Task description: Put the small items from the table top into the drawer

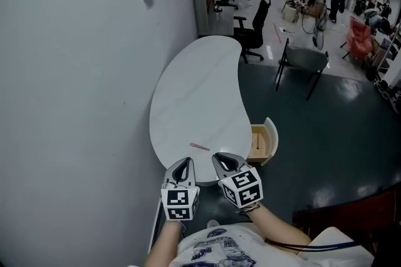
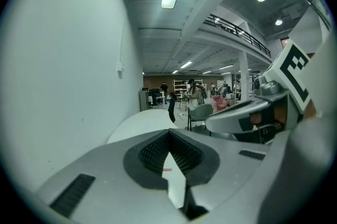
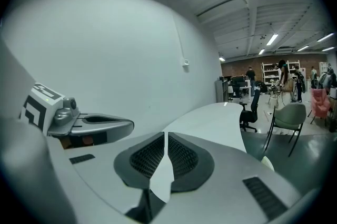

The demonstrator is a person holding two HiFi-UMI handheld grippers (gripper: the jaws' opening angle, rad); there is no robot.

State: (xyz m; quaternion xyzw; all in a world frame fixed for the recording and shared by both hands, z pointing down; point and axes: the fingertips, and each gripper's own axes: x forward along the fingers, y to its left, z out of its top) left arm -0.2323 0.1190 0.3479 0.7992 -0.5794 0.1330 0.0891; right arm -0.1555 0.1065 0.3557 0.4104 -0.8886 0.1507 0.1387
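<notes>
A thin pink stick-like item (image 1: 199,146) lies near the close end of the white curved table (image 1: 194,90). It also shows as the pink item (image 2: 167,169) through the gap behind the left jaws. A wooden drawer (image 1: 262,141) stands pulled out at the table's right side. My left gripper (image 1: 185,163) and right gripper (image 1: 221,160) hover side by side just short of the table's near edge. Both are shut with nothing between the jaws. In the left gripper view the left gripper (image 2: 169,132) has its tips together. The right gripper (image 3: 166,134) shows only a hairline slit.
A pale wall (image 1: 75,71) runs along the table's left side. A black office chair (image 1: 254,31) stands at the table's far end, and a grey chair (image 1: 304,62) stands on the dark floor to the right. Several people, desks and shelves are far back.
</notes>
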